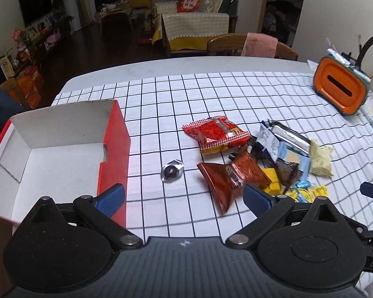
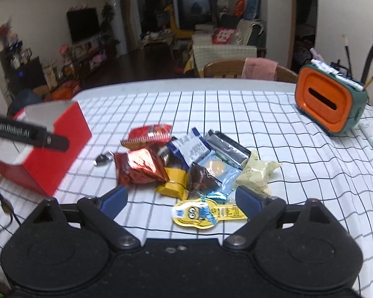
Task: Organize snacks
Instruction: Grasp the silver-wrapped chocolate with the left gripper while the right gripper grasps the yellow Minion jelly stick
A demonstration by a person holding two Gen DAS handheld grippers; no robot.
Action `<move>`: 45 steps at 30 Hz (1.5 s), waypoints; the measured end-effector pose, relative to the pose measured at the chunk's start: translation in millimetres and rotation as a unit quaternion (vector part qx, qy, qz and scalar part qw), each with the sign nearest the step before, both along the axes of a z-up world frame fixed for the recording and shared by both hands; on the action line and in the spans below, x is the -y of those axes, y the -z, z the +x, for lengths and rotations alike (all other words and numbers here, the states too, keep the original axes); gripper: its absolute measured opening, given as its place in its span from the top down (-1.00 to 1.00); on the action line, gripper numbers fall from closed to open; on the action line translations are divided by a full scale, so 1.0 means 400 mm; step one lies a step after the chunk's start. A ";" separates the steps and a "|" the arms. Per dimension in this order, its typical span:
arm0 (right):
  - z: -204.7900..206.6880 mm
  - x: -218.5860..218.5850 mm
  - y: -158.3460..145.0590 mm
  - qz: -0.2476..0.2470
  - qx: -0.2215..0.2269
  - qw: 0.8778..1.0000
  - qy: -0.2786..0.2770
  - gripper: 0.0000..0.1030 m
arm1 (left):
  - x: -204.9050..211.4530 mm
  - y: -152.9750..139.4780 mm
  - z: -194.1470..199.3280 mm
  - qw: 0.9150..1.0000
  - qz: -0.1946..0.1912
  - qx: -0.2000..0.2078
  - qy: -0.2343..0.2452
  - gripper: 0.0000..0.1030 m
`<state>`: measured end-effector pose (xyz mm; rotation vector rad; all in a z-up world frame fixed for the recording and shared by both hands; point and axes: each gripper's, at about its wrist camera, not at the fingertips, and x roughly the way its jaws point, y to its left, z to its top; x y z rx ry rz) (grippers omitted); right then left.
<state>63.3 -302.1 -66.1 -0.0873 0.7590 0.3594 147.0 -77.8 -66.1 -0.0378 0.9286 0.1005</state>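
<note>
White tablecloth (image 1: 211,99) gridded in dark lines, red box (image 1: 116,149) white inside, shiny red-brown packet (image 2: 139,166), red-and-yellow checked bag (image 1: 216,134), yellow cartoon packet (image 2: 204,213), pale green wrapper (image 2: 256,173), orange-fronted green holder (image 2: 328,101), blue gripper pads (image 1: 112,198).

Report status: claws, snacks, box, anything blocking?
Left claw open, empty. Right claw open, empty, above yellow cartoon packet. Snack pile loose on checked cloth; red box empty. Nothing blocking.
</note>
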 end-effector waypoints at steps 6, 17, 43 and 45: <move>0.047 0.008 0.058 -0.033 -0.018 0.997 -0.074 -0.77 | -0.011 0.058 0.082 0.999 -0.003 -0.030 0.011 -0.67; 0.139 0.029 0.130 -0.051 -0.044 0.992 -0.110 -0.57 | -0.045 0.154 0.224 0.996 0.010 -0.088 0.011 -0.31; 0.198 0.000 0.227 -0.115 -0.078 0.959 -0.247 -0.28 | -0.112 0.305 0.352 0.988 -0.026 -0.154 -0.015 -0.04; 0.193 -0.001 0.227 -0.113 -0.077 0.959 -0.247 -0.27 | -0.117 0.306 0.350 0.988 -0.026 -0.150 -0.015 0.03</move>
